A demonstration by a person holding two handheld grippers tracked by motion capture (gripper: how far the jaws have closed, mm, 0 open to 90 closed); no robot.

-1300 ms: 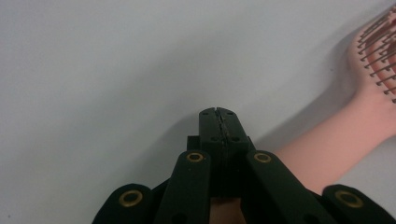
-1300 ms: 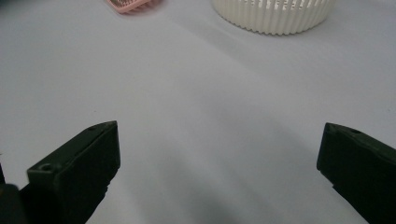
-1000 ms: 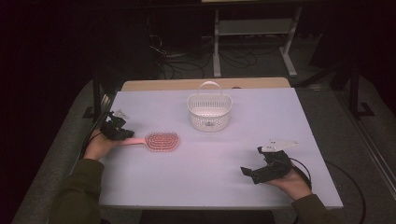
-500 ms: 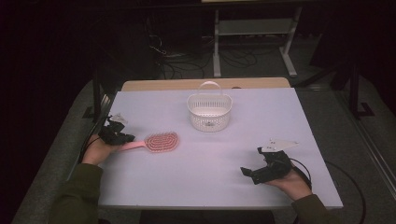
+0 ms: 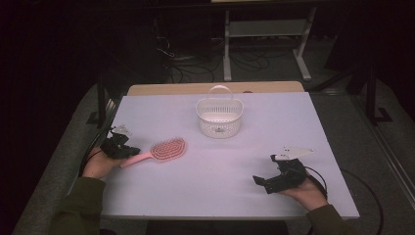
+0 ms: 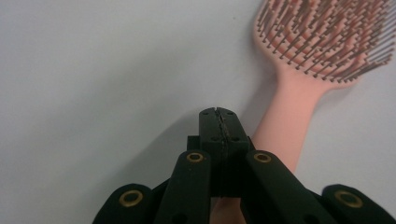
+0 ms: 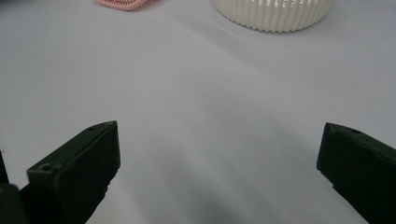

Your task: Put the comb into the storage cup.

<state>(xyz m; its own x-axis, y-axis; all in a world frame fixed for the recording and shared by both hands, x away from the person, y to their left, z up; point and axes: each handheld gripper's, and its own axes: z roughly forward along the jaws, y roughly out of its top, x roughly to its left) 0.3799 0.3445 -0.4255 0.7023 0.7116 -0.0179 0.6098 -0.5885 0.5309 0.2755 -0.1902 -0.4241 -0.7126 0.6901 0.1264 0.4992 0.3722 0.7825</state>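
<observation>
A pink hairbrush (image 5: 167, 149) lies at the left of the white table (image 5: 205, 196), bristles up, its handle pointing toward my left gripper (image 5: 128, 152). In the left gripper view the jaw tips (image 6: 218, 112) meet along a thin seam, and the hairbrush (image 6: 317, 42) handle runs under them on the right side. I see nothing pinched between the pads. My right gripper (image 5: 259, 181) rests near the front right of the table. Its jaws (image 7: 219, 149) stand wide open over bare tabletop.
A white slatted basket (image 5: 219, 128) with a hoop handle stands at the middle back of the table and looks empty; its wall (image 7: 273, 14) appears in the right gripper view. Beyond the table are a wooden ledge, cables and a metal frame on a dark floor.
My left hand has drawn back toward the near edge. The brush handle has swung with it, so the brush now lies tilted instead of level. The right hand has not moved.
</observation>
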